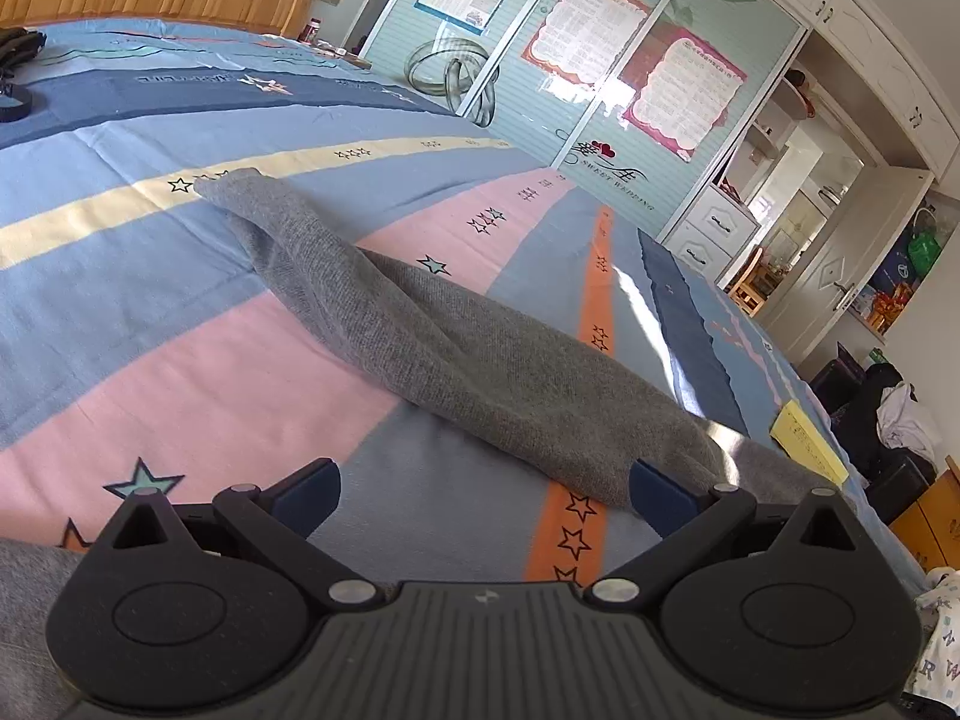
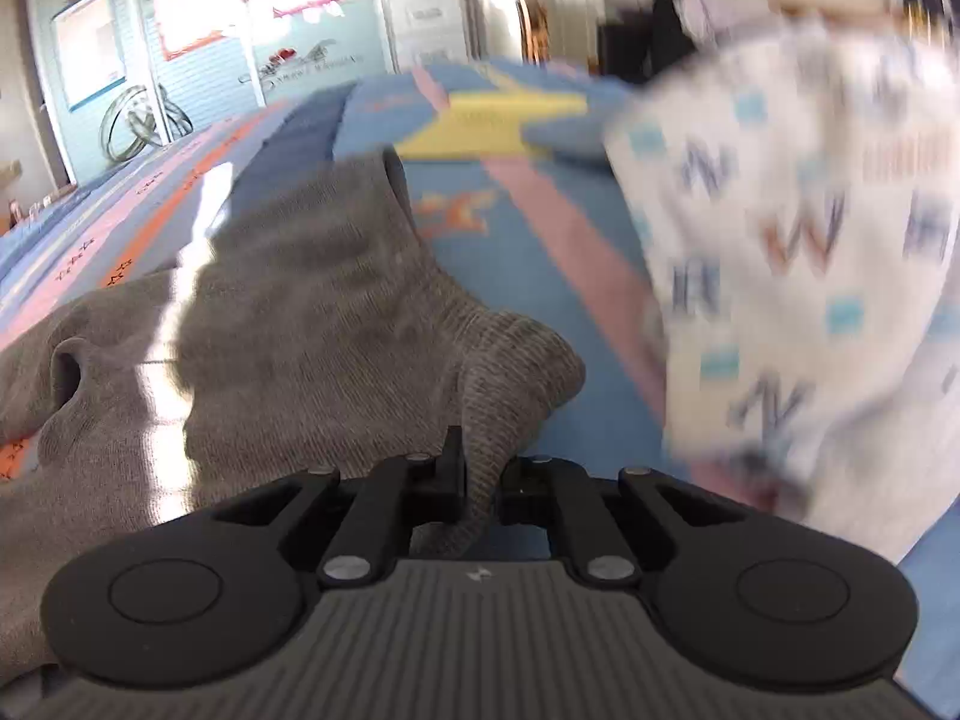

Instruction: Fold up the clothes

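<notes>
Ribbed grey knit sits nearest the lens in the right wrist view, pinched between the closed jaws of the right tool (image 2: 480,468); it is a cuff or hem of the grey sweater (image 2: 288,276), which lies rumpled on the striped bed sheet (image 2: 540,276). From the left wrist view, 1 long grey sleeve (image 1: 384,312) stretches across the bed, and the left tool (image 1: 483,498) hangs above the sheet, jaws spread and empty. My reading: the fold is only starting, with 1 edge grasped. Next, the left tool likely needs a matching hold, then both should draw the garment flat. Readable writing: "SWEET WEDDING" on the wardrobe door (image 1: 612,174); letters like "W" on the white printed cloth (image 2: 798,240).
</notes>
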